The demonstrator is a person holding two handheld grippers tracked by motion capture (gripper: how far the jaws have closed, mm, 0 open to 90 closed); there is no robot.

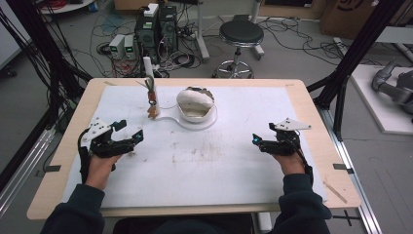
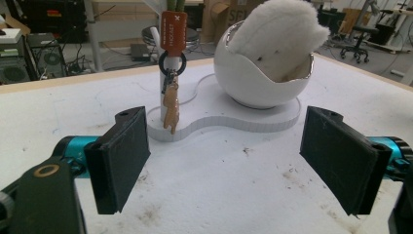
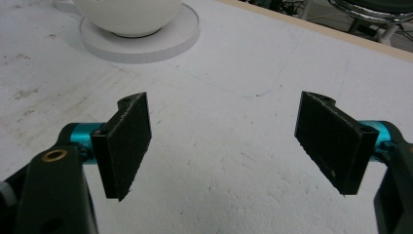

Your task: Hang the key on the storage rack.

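A white flat base [image 1: 168,118] lies at the table's far middle. From its thin white post [image 1: 147,68] hangs an orange key tag [image 2: 173,29] with a bunch of keys [image 2: 170,105]. On the base's round end stands a white egg-shaped bowl [image 1: 196,103] with a white fluffy thing [image 2: 277,29] inside. My left gripper [image 1: 130,130] hovers open at the left, facing the post and the bowl [image 2: 263,78], nothing between its jaws [image 2: 229,156]. My right gripper [image 1: 263,134] is open at the right, empty [image 3: 224,146], with the bowl [image 3: 126,14] far ahead on its left.
A stained white foam mat [image 1: 209,161] covers the wooden table [image 1: 311,112]. Beyond the far edge stand a black stool [image 1: 240,34], computer boxes [image 1: 156,29] and floor cables. Black frame posts [image 1: 358,46] flank the table.
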